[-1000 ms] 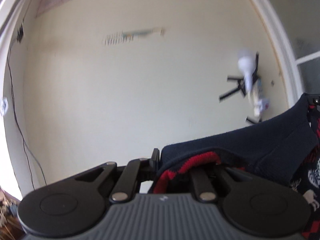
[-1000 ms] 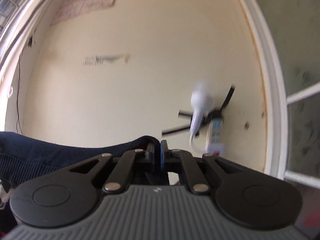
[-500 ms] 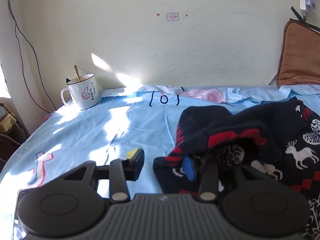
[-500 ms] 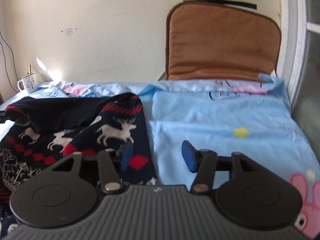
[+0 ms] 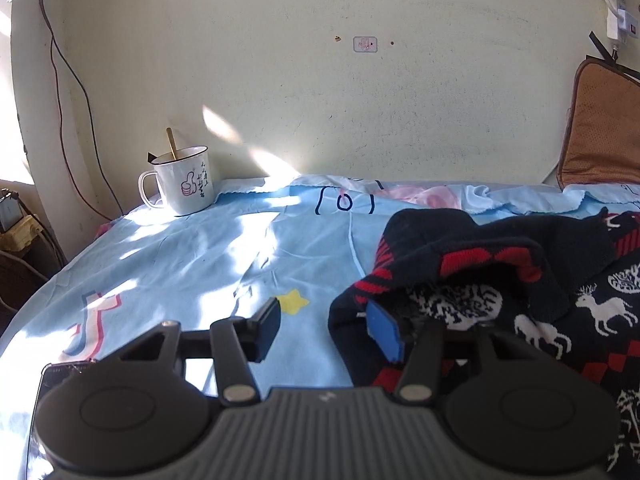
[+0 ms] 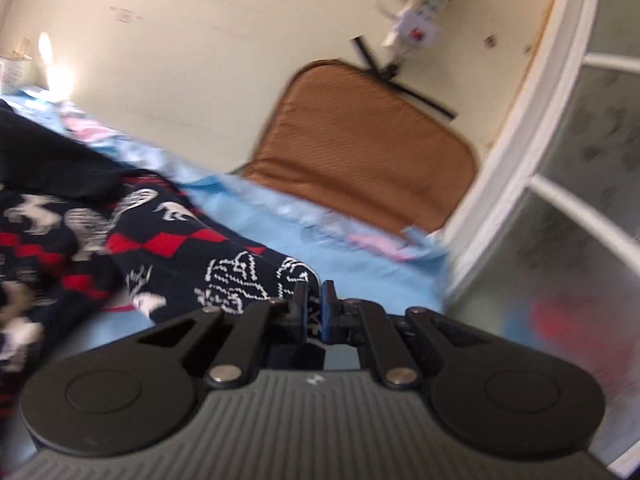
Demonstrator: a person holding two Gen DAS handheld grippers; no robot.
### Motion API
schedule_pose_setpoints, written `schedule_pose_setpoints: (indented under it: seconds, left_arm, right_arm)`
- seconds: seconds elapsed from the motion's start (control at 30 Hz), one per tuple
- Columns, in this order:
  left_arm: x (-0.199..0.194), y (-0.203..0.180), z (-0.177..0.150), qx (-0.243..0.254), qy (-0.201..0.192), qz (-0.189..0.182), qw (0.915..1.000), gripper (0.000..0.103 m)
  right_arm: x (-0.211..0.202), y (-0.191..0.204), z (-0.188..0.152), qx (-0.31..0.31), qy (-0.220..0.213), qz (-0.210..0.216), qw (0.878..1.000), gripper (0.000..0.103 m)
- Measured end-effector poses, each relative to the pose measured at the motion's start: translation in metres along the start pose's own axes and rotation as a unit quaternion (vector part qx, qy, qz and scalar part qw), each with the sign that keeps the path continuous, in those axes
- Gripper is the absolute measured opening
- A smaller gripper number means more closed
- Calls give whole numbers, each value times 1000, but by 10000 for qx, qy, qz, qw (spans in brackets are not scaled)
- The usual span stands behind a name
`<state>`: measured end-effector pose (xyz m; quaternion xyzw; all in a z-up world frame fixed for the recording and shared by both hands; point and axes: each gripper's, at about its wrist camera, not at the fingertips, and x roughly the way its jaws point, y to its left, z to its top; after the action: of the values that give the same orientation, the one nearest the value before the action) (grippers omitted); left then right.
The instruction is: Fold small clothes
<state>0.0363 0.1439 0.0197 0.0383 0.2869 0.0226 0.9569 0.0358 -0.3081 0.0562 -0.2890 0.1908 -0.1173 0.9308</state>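
A small dark navy knit sweater (image 5: 520, 272) with red diamonds and white reindeer lies crumpled on the light blue bedsheet (image 5: 200, 264). My left gripper (image 5: 326, 330) is open at the sweater's left edge, its right finger against the fabric, its left finger over bare sheet. In the right wrist view the sweater (image 6: 168, 248) spreads to the left. My right gripper (image 6: 314, 308) is shut on the sweater's near right edge, with white-patterned knit between the pads. This view is tilted and blurred.
A white enamel mug (image 5: 180, 184) with a stick in it stands at the back left by the wall. A brown cushion (image 6: 360, 148) leans on the wall at the back right. A white window frame (image 6: 520, 160) runs along the right. Cables hang at the left.
A second ago both grippers held the sweater up against the wall. They lowered it to the sheet and opened. Now my right gripper has shut on the sweater's right edge and tilted.
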Motion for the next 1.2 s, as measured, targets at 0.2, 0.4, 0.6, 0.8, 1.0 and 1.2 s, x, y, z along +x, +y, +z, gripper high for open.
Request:
schedule_pose_setpoints:
  seconds: [0.2, 0.4, 0.6, 0.8, 1.0, 1.2]
  left_arm:
    - [-7, 1, 0, -110, -82, -41, 9999, 50]
    - [-7, 17, -8, -109, 53, 179, 9998, 52]
    - [-17, 31, -21, -343, 65, 131, 9993, 53]
    - [-34, 43, -25, -557, 41, 225, 9982, 54]
    - [-48, 56, -36, -619, 104, 124, 9980, 56]
    - [-54, 44, -50, -646, 355, -788, 9942, 56]
  right_arm:
    - [75, -37, 6, 1107, 1043, 465, 9873, 16]
    - [40, 34, 49, 2784, 806, 3842, 8766, 42]
    - [57, 167, 96, 2379, 1680, 5244, 8001, 43]
    - [109, 177, 182, 2390, 415, 3854, 8903, 33]
    - [96, 145, 188, 2928, 585, 4317, 8512, 42]
    - [39, 169, 126, 2490, 1577, 5457, 7845, 50]
